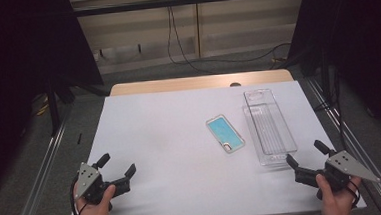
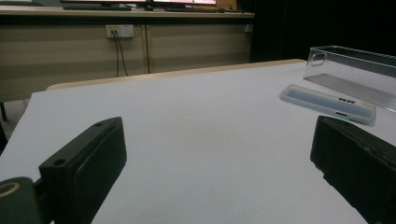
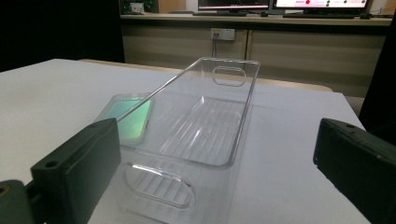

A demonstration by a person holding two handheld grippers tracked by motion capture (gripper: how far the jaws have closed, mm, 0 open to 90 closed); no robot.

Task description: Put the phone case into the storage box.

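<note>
Right of the bench's middle, toward three o'clock in the high view, lies a phone with a turquoise face, flat on the white sheet and turned slightly so its long axis runs from eleven to five o'clock. Just beside it at its three o'clock stands a clear plastic tray, long and narrow, with a ribbed floor and an oval handle slot in each end wall; its long side runs nearly parallel to the phone, and the two look close but apart. In the right gripper view the phone shows partly through the tray's transparent wall.

The right gripper rests at about four o'clock on the bench, just short of the tray's near end, held by a hand at the bottom edge; its jaws are spread wide with nothing between them, and they point toward eleven o'clock at the tray.

The left gripper sits well apart from both things, at about eight o'clock near the bench's front left corner, held in the other hand. Its jaws are likewise parted and empty, aimed toward two o'clock. In the left gripper view the phone and tray appear far off to the right across bare white sheet.

A wooden bench edge shows at twelve o'clock beyond the sheet.
</note>
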